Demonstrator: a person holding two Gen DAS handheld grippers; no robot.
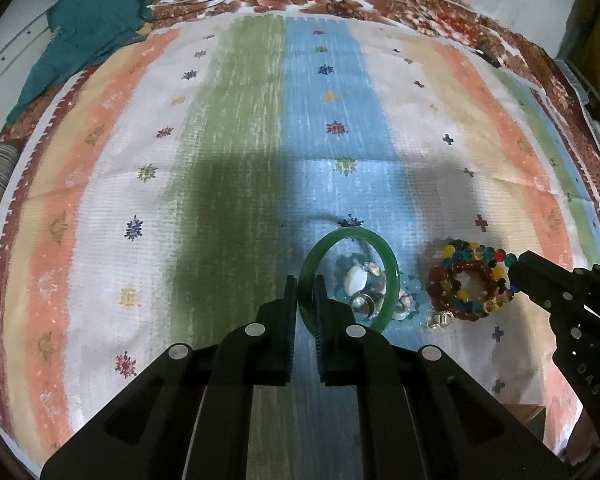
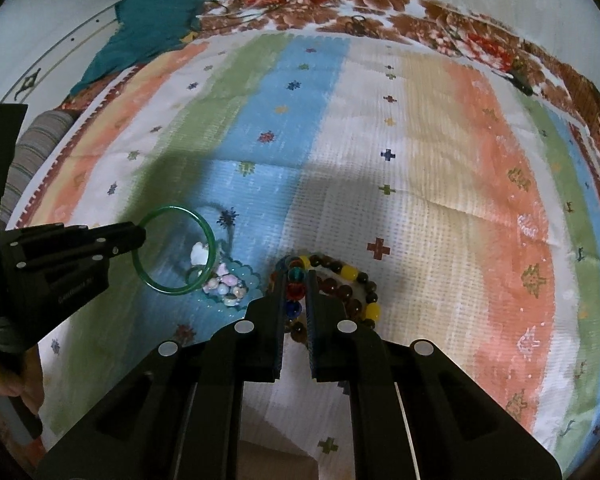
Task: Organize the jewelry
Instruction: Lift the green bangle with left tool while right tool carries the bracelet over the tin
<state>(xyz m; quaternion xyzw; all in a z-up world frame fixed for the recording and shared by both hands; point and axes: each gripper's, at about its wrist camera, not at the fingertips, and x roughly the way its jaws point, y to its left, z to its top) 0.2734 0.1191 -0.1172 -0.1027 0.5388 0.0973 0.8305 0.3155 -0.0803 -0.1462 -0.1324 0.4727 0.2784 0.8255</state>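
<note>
Now both are gripped: left tongs (image 1: pixel 305 296) pinch the green bangle (image 1: pixel 350 240), right tongs (image 2: pixel 298 292) clamp the bead bracelets (image 2: pixel 342 284), just beside the shell pile (image 2: pixel 224 288). Sorting looks barely begun, I'd say. Beyond the pile, the striped cloth (image 1: pixel 240 120) lies open to its far edge.

Left claw (image 1: pixel 305 292) and right claw (image 2: pixel 298 280) both clamped, angled downward.

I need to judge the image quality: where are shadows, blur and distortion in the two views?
Left wrist view: a dark shadow lies across the striped cloth behind the green bangle; the fisheye bends the cloth's edges. Right wrist view: shadow at left-centre, slight blur on the cloth pattern, dark corners.
</note>
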